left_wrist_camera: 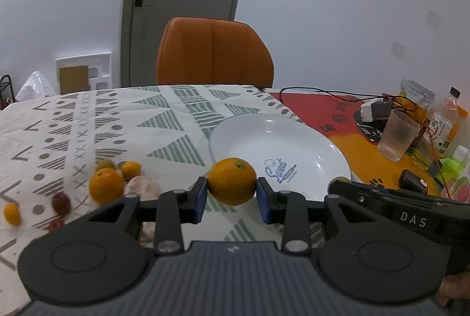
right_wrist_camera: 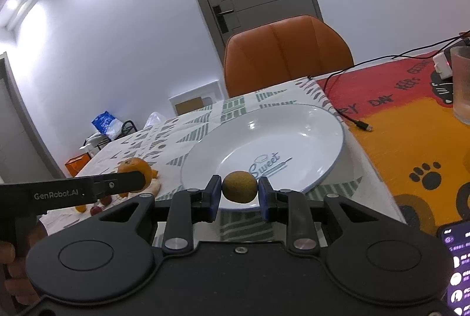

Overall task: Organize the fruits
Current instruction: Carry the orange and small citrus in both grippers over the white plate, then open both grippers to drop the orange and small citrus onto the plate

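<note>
Plate [left_wrist_camera: 317,139]: one, white, empty, right of centre in the left wrist view. I read it as the target for both fruits.
Left gripper [left_wrist_camera: 232,192]: clenched on an orange [left_wrist_camera: 232,181], lower centre, at the plate's near-left rim.
Right gripper [right_wrist_camera: 239,192]: clenched on a small brownish-green fruit [right_wrist_camera: 239,186], lower centre of the right wrist view, over the plate's near rim.
Risk, collision: both grippers converge on one plate; the right one's body already crosses the left view's lower right. I could knock them together.
Risk, roll: round fruit let go near the rim may roll off onto the cloth.
Risk, slip: pads touch only the fruits' sides; a jolt could drop one early.
Loose fruit pile [left_wrist_camera: 111,183]: lower left of the left view, blurred. I count about three oranges, two or three small red fruits, one greenish, some pale ones; exact count uncertain.
</note>
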### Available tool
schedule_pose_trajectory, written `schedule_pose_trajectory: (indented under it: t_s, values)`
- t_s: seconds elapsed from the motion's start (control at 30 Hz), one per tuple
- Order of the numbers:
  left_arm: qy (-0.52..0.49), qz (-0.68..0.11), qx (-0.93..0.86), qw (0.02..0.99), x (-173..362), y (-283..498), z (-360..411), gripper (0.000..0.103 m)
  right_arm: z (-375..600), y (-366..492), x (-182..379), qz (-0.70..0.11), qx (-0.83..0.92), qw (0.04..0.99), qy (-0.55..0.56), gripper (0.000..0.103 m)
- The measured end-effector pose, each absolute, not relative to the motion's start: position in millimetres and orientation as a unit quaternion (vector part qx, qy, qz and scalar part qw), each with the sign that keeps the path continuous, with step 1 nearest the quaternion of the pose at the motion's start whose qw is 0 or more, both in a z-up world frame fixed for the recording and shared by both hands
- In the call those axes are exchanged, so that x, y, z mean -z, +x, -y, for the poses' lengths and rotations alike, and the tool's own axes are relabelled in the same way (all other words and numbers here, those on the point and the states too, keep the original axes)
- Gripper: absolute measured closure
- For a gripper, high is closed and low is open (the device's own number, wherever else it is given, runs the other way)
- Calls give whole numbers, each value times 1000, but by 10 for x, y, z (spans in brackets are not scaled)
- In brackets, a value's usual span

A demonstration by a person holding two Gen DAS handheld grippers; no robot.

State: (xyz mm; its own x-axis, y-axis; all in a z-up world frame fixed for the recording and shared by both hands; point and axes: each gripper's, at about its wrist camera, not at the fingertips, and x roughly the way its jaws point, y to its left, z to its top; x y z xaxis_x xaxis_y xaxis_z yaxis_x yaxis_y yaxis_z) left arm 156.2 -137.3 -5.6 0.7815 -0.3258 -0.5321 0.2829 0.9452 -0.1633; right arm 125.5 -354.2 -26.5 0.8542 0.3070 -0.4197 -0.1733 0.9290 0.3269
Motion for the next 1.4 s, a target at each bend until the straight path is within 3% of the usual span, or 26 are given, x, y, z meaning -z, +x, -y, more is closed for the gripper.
schedule_pose_trajectory:
  t_s: [0.73, 1.03, 1.23, 1.4]
  values:
    - [-25, -297, 205, 932, 114, 1853, 1811, 68, 3747, 1231, 229, -241, -90, 955, 148, 71]
    - [-28, -290, 183, 939, 33, 1764, 1626, 64, 3676, 1189, 199, -246, -94, 953, 147, 69]
    - [-34, -289, 151, 945, -9, 1639, 1299, 56, 3537, 1207, 174, -242, -104, 953, 148, 66]
    - [-42, -284, 120, 950, -64, 1521, 976, 43, 3386, 1209, 145, -240, -116, 953, 141, 52]
